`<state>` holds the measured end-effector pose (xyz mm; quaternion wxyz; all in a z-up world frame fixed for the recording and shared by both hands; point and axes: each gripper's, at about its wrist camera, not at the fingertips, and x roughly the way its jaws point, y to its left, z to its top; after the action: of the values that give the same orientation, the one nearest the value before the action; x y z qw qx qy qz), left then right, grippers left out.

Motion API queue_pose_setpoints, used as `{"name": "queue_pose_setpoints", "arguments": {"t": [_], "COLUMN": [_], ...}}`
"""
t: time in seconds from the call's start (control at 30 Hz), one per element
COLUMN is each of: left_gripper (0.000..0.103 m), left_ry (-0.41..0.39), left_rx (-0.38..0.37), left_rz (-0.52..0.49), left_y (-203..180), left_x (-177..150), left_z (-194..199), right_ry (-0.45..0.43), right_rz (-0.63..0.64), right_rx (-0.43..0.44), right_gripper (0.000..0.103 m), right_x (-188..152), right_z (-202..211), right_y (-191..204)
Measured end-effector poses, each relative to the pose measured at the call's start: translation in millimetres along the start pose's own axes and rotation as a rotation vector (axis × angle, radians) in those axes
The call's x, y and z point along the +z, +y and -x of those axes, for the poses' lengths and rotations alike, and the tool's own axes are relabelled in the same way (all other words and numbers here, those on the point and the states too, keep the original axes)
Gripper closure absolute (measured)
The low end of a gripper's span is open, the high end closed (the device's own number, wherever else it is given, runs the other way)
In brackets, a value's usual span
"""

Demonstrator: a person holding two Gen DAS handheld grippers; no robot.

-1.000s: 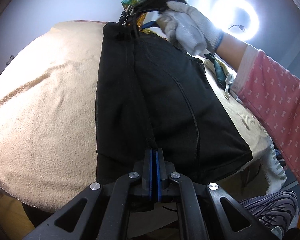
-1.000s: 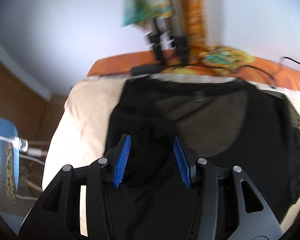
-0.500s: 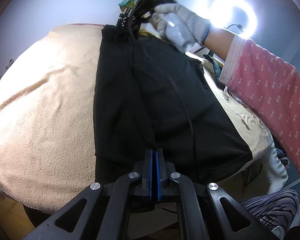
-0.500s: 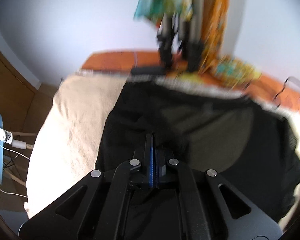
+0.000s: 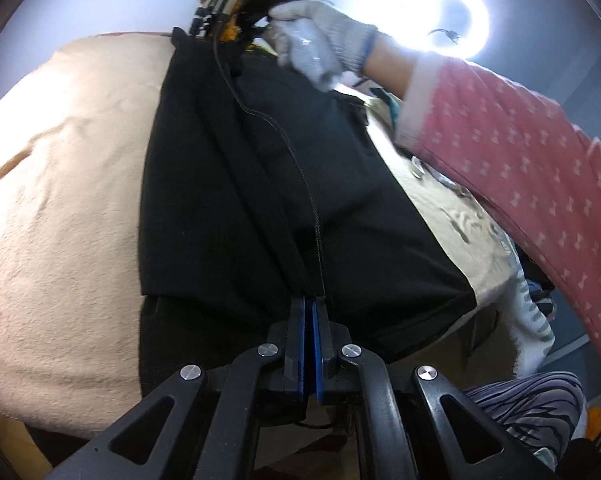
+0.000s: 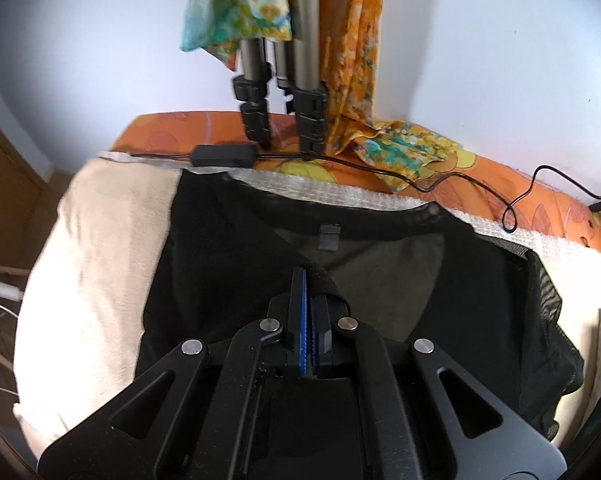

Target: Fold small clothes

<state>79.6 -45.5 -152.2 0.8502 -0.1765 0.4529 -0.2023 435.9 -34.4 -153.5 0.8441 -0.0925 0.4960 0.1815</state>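
Note:
A black garment [image 5: 260, 184] lies spread on a cream towel [image 5: 60, 200]. My left gripper [image 5: 309, 300] is shut on a fold of the garment at its near hem. In the right wrist view the same black garment [image 6: 440, 288] shows its neckline and tag, and my right gripper [image 6: 309, 276] is shut on a fold of the fabric just below the collar. In the left wrist view a gloved hand [image 5: 320, 48] holds the right gripper at the garment's far end.
Tripod legs [image 6: 300, 92] with a colourful cloth [image 6: 236, 4] draped on them stand behind the towel on an orange sheet [image 6: 480, 184]. A black cable [image 6: 440, 184] and adapter box [image 6: 224, 154] lie there. A bright ring light [image 5: 444, 16] shines at upper right.
My right gripper closed on the garment near the collar and has lifted that fold slightly. My left gripper stayed shut on the hem, and the fabric between is pulled tauter.

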Motion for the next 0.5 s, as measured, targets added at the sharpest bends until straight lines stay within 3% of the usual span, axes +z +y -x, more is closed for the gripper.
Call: {"name": "queue_pose_setpoints", "arguments": {"t": [0.1, 0.2, 0.23, 0.33, 0.37, 0.5], "left_gripper": [0.101, 0.085, 0.084, 0.082, 0.081, 0.079], "left_ry": [0.019, 0.030, 0.031, 0.017, 0.006, -0.028], "left_rx": [-0.042, -0.050, -0.050, -0.033, -0.027, 0.004], "left_rz": [-0.005, -0.016, -0.029, -0.071, -0.087, -0.137], "left_y": [-5.5, -11.2, -12.9, -16.0, -16.9, -18.1], "left_x": [-0.2, -3.6, -4.9, -8.7, -11.3, -18.3], "left_z": [-4.4, -3.6, -1.2, 10.4, 18.9, 47.2], "right_ry": [0.005, -0.005, -0.009, -0.001, -0.014, -0.039], "right_rz": [-0.017, -0.055, -0.062, -0.091, -0.089, -0.098], "right_rx": [-0.052, -0.053, -0.049, -0.014, -0.013, 0.011], "right_gripper": [0.101, 0.100, 0.096, 0.064, 0.059, 0.058], "right_x": [3.1, 3.9, 3.7, -3.9, -8.8, -28.8], "right_z": [-0.1, 11.6, 16.4, 35.7, 46.5, 83.0], "right_y": [-10.1, -23.7, -26.9, -40.8, -45.2, -60.4]}}
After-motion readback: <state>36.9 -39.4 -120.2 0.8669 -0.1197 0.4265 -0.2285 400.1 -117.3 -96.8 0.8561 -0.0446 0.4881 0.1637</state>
